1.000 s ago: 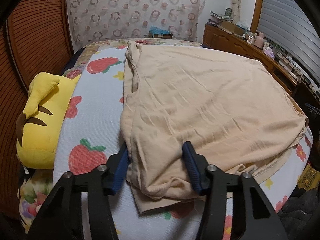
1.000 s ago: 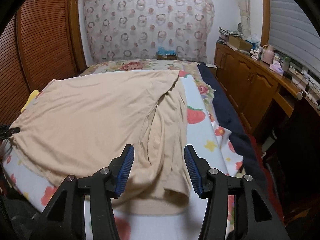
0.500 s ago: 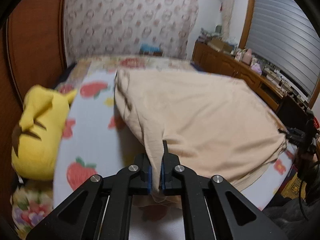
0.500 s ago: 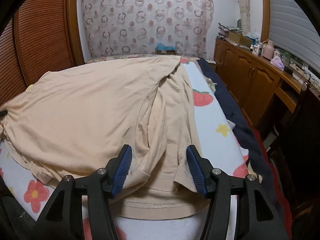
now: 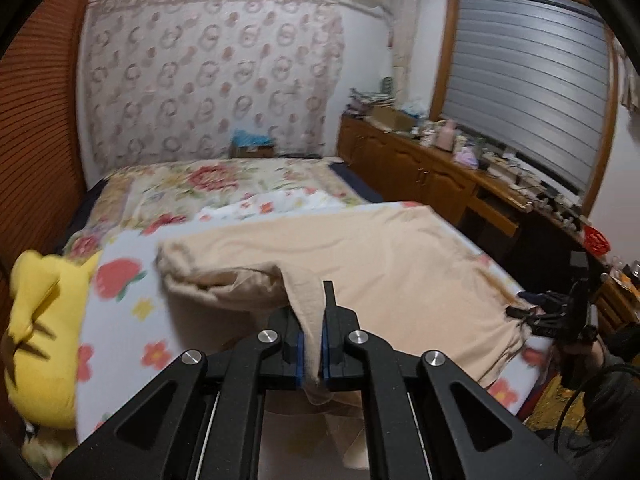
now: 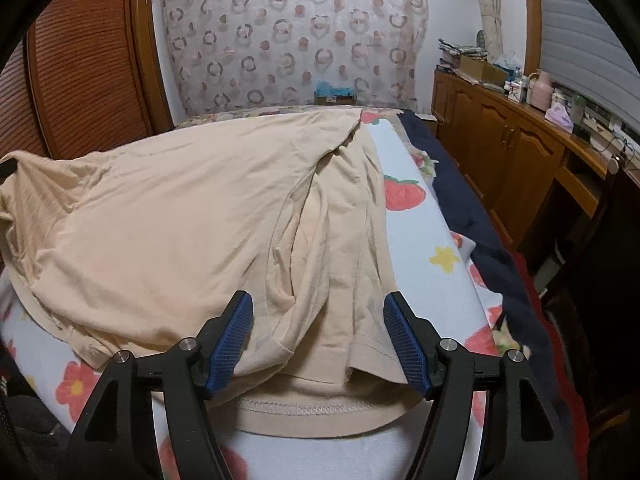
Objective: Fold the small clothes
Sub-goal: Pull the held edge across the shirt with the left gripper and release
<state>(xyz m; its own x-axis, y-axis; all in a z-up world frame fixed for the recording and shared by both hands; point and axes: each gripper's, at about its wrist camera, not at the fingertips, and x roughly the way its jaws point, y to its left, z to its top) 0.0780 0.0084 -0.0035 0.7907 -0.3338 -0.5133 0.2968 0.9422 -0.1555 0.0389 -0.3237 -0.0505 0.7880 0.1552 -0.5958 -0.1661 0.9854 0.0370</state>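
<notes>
A beige garment (image 5: 400, 264) lies across a bed with a strawberry-print blanket (image 5: 120, 280). My left gripper (image 5: 314, 344) is shut on a fold of the garment's near left edge and holds it lifted off the bed. In the right wrist view the same garment (image 6: 180, 224) is spread out, with its bunched sleeve and hem (image 6: 320, 404) at the near end. My right gripper (image 6: 320, 340) is open, its blue pads (image 6: 232, 340) either side of the bunched sleeve. The right gripper also shows in the left wrist view (image 5: 556, 316) at the garment's far right corner.
A yellow plush toy (image 5: 36, 332) lies at the bed's left edge. A wooden wall (image 6: 80, 64) runs along the left. A wooden sideboard (image 6: 520, 148) with clutter stands at the right under a shuttered window. A dark blue cover (image 6: 472, 208) lies along the bed's right side.
My left gripper closed on the garment's edge and has lifted it up and back, pulling the cloth off the bed. My right gripper stayed open and moved closer over the sleeve and hem.
</notes>
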